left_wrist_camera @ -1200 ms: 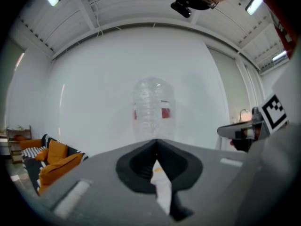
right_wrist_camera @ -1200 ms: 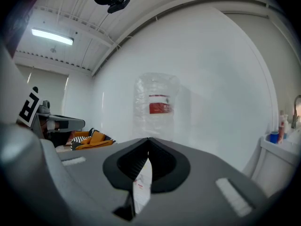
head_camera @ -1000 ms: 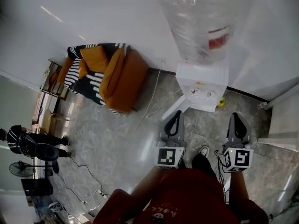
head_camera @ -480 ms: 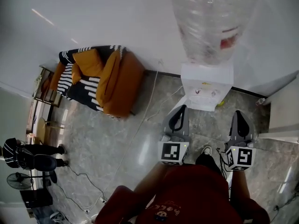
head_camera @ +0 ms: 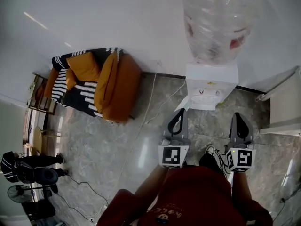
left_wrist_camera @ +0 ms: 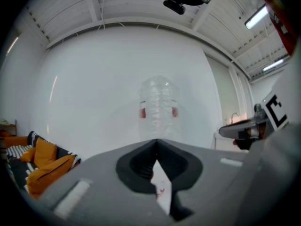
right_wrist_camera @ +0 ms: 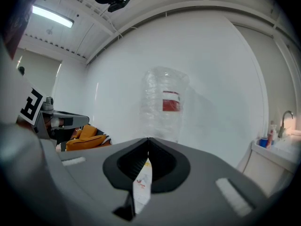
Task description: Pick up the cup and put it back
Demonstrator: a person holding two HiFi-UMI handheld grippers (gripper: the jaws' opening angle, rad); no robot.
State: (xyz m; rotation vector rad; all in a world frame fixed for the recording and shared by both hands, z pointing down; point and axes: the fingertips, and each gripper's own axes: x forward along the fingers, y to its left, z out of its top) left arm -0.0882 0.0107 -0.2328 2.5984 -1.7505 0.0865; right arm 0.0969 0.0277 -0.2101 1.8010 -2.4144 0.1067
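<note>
— Grey jaws are seen pressed together on both the left gripper [head_camera: 180, 112] and the right gripper [head_camera: 238, 116]; nothing is held.
— And where is the cup found?
— It cannot be made out. The white water dispenser [head_camera: 210, 86] is shown upper right, just above both grippers.

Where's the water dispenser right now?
Head view, upper right: the water dispenser stands against the white wall, just ahead of the left gripper and right gripper, right of the orange armchair.
</note>
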